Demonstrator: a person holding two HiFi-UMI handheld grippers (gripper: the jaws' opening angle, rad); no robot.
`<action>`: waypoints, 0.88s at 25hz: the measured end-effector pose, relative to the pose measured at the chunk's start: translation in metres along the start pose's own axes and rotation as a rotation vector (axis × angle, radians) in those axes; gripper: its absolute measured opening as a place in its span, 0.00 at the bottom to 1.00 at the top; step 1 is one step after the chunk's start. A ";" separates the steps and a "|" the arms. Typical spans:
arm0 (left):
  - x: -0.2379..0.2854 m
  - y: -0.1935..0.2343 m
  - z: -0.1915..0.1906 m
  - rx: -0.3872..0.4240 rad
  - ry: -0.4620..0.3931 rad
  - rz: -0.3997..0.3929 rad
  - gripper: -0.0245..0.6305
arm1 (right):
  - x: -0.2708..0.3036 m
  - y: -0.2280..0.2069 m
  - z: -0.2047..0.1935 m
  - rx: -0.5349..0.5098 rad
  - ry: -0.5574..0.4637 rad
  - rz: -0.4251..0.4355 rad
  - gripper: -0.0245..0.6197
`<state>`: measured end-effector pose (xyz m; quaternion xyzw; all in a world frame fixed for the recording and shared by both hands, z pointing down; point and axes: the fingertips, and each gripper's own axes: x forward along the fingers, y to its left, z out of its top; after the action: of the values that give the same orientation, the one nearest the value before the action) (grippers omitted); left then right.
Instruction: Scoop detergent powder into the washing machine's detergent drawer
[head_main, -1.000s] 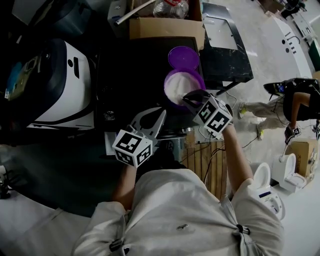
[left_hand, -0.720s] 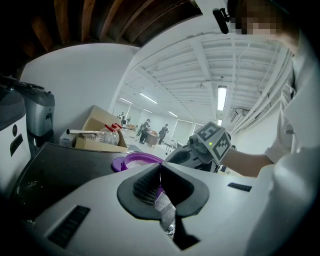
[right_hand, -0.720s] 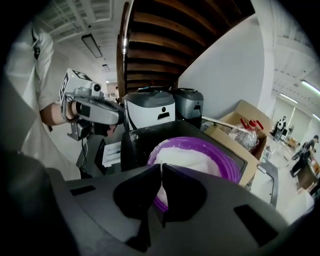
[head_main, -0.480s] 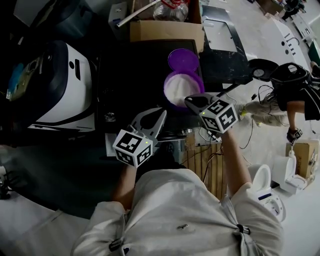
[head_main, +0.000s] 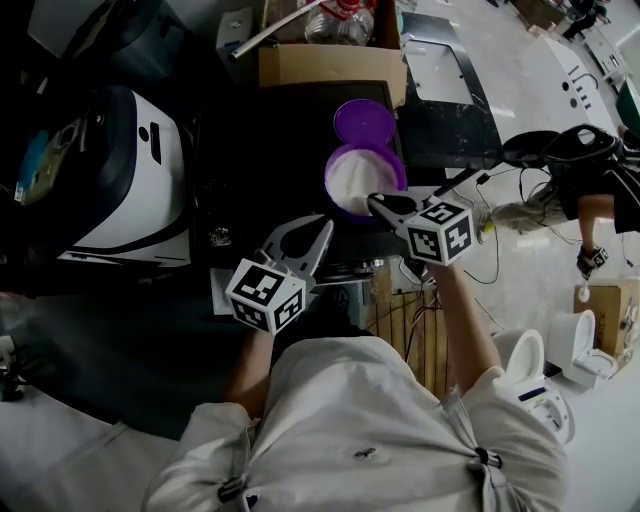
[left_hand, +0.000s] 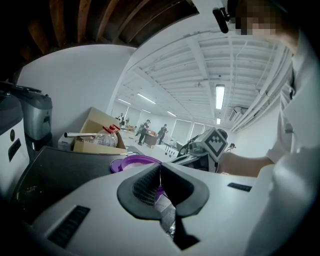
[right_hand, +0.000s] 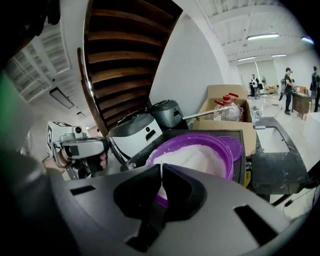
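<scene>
The round purple tub (head_main: 392, 165) stands upright and uncovered on the dark worktop (head_main: 260, 140), filled with white detergent powder (head_main: 352, 185). Its purple lid (head_main: 365, 120) lies flat just beyond the tub.

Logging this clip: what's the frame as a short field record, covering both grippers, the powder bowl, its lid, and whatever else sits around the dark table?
left gripper: jaws together, nothing between them, short of the bowl
right gripper: jaws together at the bowl's near rim; thin pale sliver at the seam, not identifiable
bowl: purple, open, holds white powder
lid: purple, flat on the dark table just behind the bowl
behind: cardboard box with a clear bottle
left side: white appliance; no detergent drawer identifiable
</scene>
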<state>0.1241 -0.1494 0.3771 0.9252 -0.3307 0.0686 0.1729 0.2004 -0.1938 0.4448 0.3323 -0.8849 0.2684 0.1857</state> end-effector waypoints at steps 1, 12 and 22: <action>0.000 0.000 0.001 0.001 -0.001 0.001 0.07 | -0.001 -0.001 0.001 0.021 -0.014 0.001 0.06; -0.001 -0.001 0.004 0.016 -0.007 0.014 0.07 | -0.013 -0.016 0.012 0.260 -0.164 0.024 0.06; -0.009 0.002 0.005 0.017 -0.011 0.039 0.07 | -0.028 -0.030 0.029 0.540 -0.351 0.061 0.06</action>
<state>0.1162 -0.1469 0.3708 0.9204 -0.3490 0.0697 0.1617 0.2366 -0.2171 0.4181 0.3842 -0.8098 0.4375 -0.0729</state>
